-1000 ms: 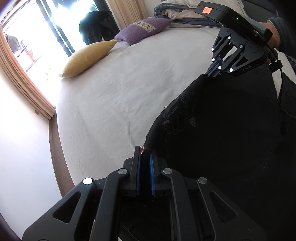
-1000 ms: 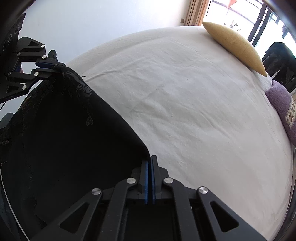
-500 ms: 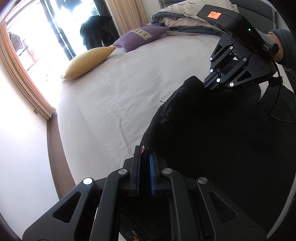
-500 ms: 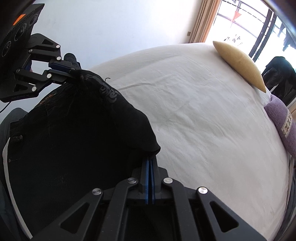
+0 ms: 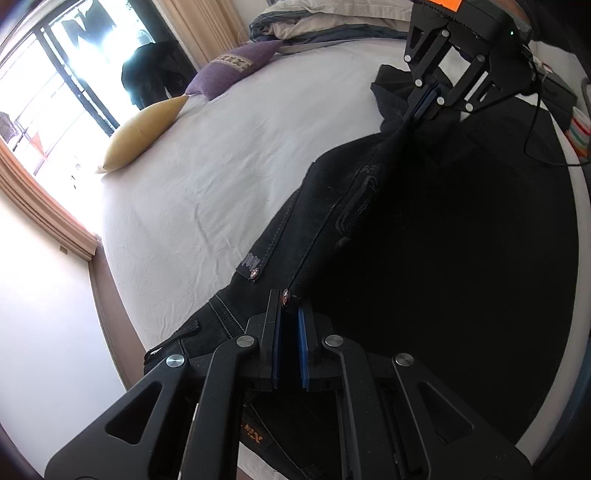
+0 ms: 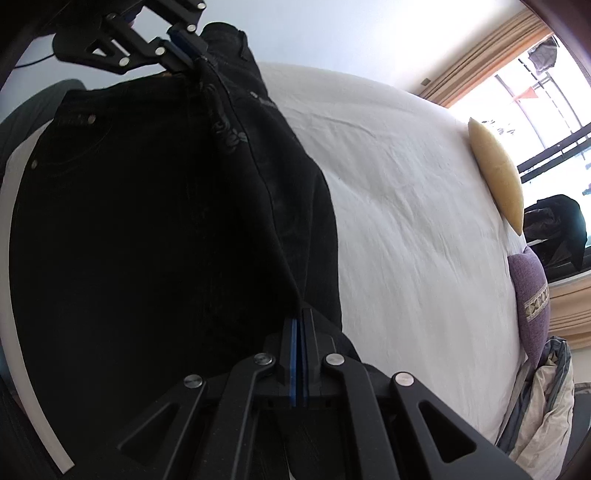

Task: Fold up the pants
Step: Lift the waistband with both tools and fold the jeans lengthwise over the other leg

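Black pants (image 5: 424,229) lie spread on the near side of a white bed (image 5: 221,166), with the waistband and rivets toward my left gripper. My left gripper (image 5: 290,314) is shut on the pants' waistband edge by a rivet. My right gripper (image 6: 298,321) is shut on a fold of the black pants (image 6: 147,221) and holds it taut. Each gripper shows in the other's view, the right one (image 5: 424,101) at the top right, the left one (image 6: 184,40) at the top left. The fabric stretches in a ridge between them.
A yellow pillow (image 5: 140,133) and a purple cushion (image 5: 232,70) lie at the far side of the bed. Folded bedding (image 5: 325,22) is piled at the headboard end. A dark garment (image 6: 554,221) hangs by the window. The bed's wooden edge (image 5: 110,317) runs along the wall.
Both grippers have moved apart and lowered, pulling the held edge of the pants taut and laying more fabric across the bed. Both stay shut on the pants.
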Motion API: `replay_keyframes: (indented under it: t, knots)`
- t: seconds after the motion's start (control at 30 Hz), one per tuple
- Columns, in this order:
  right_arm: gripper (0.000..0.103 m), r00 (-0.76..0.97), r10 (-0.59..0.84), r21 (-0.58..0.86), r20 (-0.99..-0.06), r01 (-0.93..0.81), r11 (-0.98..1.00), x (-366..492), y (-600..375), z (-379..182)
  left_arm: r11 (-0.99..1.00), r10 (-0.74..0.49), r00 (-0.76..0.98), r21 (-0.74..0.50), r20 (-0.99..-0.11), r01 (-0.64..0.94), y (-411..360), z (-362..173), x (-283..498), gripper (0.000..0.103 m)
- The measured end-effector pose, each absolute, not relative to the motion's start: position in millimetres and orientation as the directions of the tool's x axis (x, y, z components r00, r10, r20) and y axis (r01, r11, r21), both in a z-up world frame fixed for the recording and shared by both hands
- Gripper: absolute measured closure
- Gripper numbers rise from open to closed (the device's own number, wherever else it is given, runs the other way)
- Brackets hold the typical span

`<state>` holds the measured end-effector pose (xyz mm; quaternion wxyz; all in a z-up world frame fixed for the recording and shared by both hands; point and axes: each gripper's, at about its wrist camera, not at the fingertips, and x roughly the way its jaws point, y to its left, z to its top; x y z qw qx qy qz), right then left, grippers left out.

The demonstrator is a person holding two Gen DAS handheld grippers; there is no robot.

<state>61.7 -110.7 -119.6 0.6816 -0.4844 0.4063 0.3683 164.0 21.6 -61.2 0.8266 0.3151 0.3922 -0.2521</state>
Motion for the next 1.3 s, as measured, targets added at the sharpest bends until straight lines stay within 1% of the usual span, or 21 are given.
replay_keyframes:
  t: [0.1,0.2,0.33,0.57,0.7,0.8,1.1,1.3]
  knots:
    - [0.101,0.439,0.082,-0.414,-0.895,-0.884,0.216,47,-113,-123,0.616,-0.162,0.563,0.363,-0.81,0.699,10,-68,147,0.097]
    - [0.101,0.466,0.068,-0.448,-0.882,-0.875,0.185,32,-114,-127,0.597,-0.161,0.562,0.374,-0.811,0.71,8,-71,136,0.097]
    - [0.101,0.527,0.025,-0.526,-0.849,-0.849,0.055,12,-109,-137,0.576,-0.168,0.555,0.376,-0.815,0.726,6,-71,126,0.097]
    - [0.101,0.606,-0.017,-0.599,-0.795,-0.79,-0.133,-18,-109,-154,0.504,-0.173,0.543,0.4,-0.822,0.766,-1,-83,104,0.097]
    - [0.101,0.628,-0.045,-0.6,-0.777,-0.761,-0.245,-29,-114,-170,0.404,-0.178,0.537,0.436,-0.825,0.804,-9,-95,79,0.097]
    - [0.101,0.625,-0.053,-0.584,-0.779,-0.753,-0.304,-39,-114,-179,0.366,-0.173,0.536,0.451,-0.826,0.814,-12,-103,66,0.097]
    - [0.101,0.632,-0.035,-0.578,-0.775,-0.729,-0.366,-67,-110,-186,0.3,-0.147,0.518,0.461,-0.843,0.835,-3,-127,43,0.097]
    - [0.101,0.624,-0.014,-0.564,-0.781,-0.714,-0.414,-88,-108,-188,0.252,-0.138,0.492,0.45,-0.859,0.857,1,-134,32,0.097]
